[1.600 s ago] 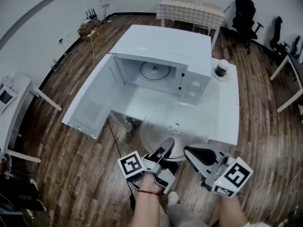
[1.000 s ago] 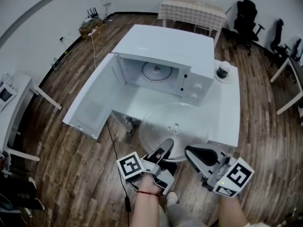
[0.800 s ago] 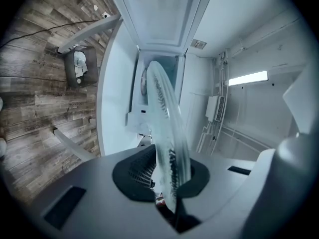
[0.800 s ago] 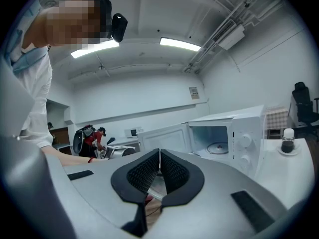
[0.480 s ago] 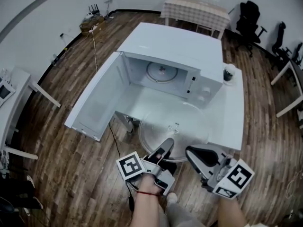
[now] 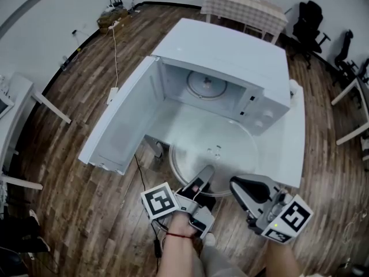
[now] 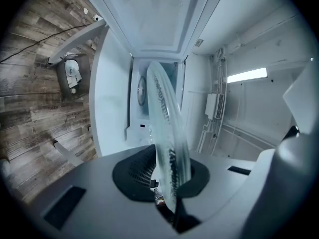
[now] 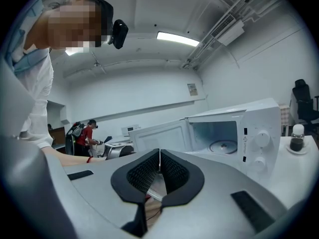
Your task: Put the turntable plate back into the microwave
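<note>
My left claw (image 6: pixel 203 179), clamped on the near rim of the turntable plate (image 6: pixel 214 152), has carried it closer to the open microwave (image 6: pixel 230 56) ahead, while my right claw (image 6: pixel 245 188) rides closed and empty alongside.

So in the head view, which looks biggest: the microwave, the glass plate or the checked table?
1. microwave
2. glass plate
3. checked table, though it stands far back, so it only looks smallest.

The clear glass turntable plate (image 6: pixel 214 149), round and level, is clamped at its near rim in the left gripper (image 6: pixel 203 176) and reaches ahead of it; the white microwave (image 6: pixel 230 51) stands just beyond, its door (image 6: pixel 121 126) wide open
</note>
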`<state>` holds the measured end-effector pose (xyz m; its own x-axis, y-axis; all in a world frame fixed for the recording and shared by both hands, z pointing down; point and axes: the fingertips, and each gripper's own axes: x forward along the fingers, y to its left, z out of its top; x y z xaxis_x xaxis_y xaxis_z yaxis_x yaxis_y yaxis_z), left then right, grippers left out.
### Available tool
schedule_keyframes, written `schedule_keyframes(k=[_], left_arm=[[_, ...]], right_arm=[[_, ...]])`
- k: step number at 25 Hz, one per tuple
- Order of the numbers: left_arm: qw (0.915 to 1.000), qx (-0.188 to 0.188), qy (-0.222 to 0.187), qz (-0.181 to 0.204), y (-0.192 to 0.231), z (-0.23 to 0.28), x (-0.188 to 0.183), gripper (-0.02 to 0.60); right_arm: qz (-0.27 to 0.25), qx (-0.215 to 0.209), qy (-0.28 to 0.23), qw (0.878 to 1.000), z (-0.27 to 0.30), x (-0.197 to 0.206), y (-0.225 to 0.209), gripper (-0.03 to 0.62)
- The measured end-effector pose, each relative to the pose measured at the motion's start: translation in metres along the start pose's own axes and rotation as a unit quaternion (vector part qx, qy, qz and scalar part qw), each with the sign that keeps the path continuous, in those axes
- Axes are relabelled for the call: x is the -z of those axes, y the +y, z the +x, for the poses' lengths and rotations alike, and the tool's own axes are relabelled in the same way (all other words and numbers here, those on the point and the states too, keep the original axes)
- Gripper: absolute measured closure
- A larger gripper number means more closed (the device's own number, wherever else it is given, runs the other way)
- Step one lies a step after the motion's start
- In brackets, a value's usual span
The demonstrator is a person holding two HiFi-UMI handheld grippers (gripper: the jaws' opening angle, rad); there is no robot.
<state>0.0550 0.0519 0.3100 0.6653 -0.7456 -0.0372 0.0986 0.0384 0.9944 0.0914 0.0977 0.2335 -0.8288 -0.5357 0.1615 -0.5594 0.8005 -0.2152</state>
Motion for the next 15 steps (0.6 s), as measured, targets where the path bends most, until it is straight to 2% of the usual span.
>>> schedule_keyframes(k=[9, 15], left_arm=[[0.9999, 0.005, 0.014, -0.001, -0.002, 0.008, -0.011, 0.549], [0.9997, 0.003, 0.022, 0.012, -0.006, 0.004, -0.025, 0.549]], right_arm=[[0.01, 0.017, 0.002, 1.0, 0.013, 0.0, -0.009, 0.562], [0.004, 0.028, 0.004, 1.0, 0.027, -0.002, -0.007, 0.562]])
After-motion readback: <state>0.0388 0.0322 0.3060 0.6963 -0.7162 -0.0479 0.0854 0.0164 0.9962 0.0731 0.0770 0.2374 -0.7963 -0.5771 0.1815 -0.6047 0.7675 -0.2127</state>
